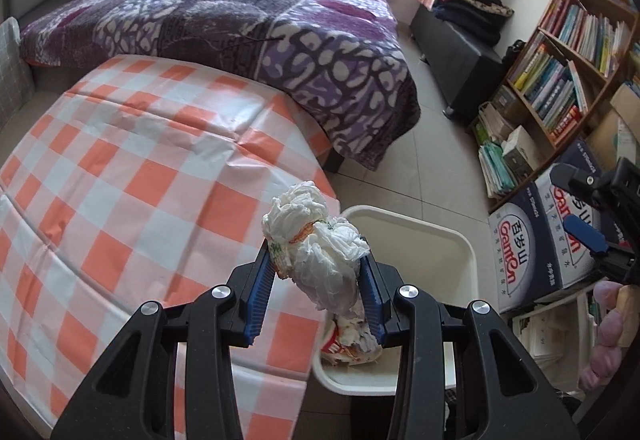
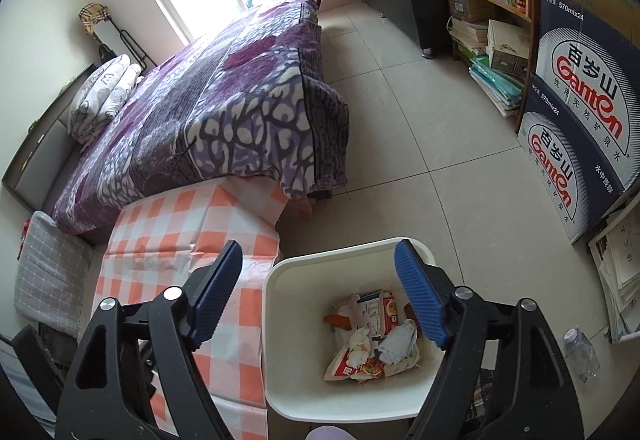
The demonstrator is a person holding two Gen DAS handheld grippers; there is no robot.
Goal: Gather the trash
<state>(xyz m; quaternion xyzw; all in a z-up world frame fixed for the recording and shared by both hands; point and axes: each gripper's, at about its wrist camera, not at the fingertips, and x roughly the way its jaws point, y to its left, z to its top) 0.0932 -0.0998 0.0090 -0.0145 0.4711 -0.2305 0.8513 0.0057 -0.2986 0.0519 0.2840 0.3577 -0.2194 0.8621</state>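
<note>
A crumpled white wad of tissue or thin plastic (image 1: 300,208) with orange and green print is clamped between the blue pads of my left gripper (image 1: 316,252), which is shut on it. It hangs over the table's right edge, beside the rim of the white trash bin (image 1: 400,218). My right gripper (image 2: 319,248) stands open and empty above the bin (image 2: 288,320). Inside the bin lie food wrappers, a small carton and crumpled tissues (image 2: 372,340). At the right edge of the left wrist view, one blue pad (image 1: 584,234) of the right gripper shows.
The table with an orange-and-white checked cloth (image 1: 140,180) touches the bin's left side. A bed with a purple blanket (image 2: 224,112) lies behind. Water cartons (image 2: 580,128), a bookshelf (image 1: 568,72) and a plastic bottle (image 2: 582,354) line the right of the tiled floor.
</note>
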